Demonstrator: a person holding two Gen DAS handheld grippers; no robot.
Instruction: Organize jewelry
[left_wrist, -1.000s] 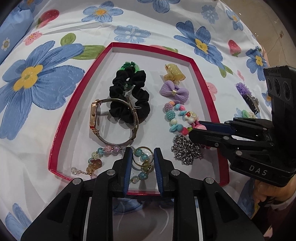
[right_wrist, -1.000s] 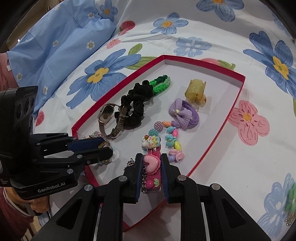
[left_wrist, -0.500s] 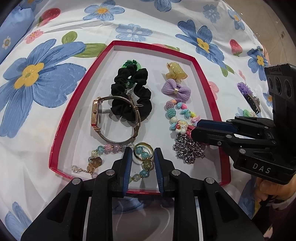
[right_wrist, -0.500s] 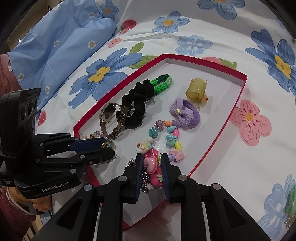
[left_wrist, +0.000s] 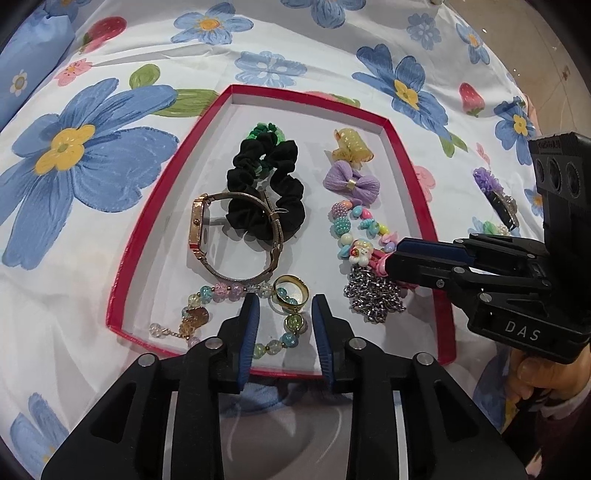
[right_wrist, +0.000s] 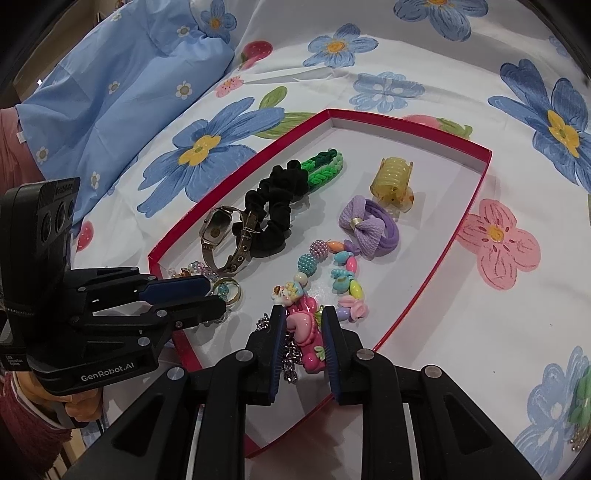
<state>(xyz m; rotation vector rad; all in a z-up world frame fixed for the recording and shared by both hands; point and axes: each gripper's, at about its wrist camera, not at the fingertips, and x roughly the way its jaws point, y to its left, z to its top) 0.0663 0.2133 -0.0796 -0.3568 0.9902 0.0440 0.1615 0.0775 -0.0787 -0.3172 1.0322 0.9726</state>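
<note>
A red-rimmed tray (left_wrist: 170, 177) (right_wrist: 476, 192) lies on the flowered sheet and holds jewelry. My left gripper (left_wrist: 284, 306) is open, its fingers either side of a gold ring (left_wrist: 291, 290) and a glass bead bracelet (left_wrist: 221, 291). My right gripper (right_wrist: 303, 325) is open around a pink strawberry hair clip (right_wrist: 304, 332) lying over a silver chain (left_wrist: 373, 291). Also in the tray are a gold watch (left_wrist: 207, 236), a black scrunchie (left_wrist: 266, 188), a green hair tie (right_wrist: 325, 166), a yellow claw clip (right_wrist: 391, 177), a purple bow (left_wrist: 351, 181) and a pastel bead bracelet (right_wrist: 343, 273).
A purple flower clip (left_wrist: 495, 192) and small beads lie on the sheet right of the tray. A green item (right_wrist: 581, 398) lies at the right edge of the right wrist view. A blue pillow (right_wrist: 110, 81) lies at the far left.
Both grippers have drawn back toward the tray's near edge. The right gripper's jaws have opened wider around the pink clip, which now lies in the tray.
</note>
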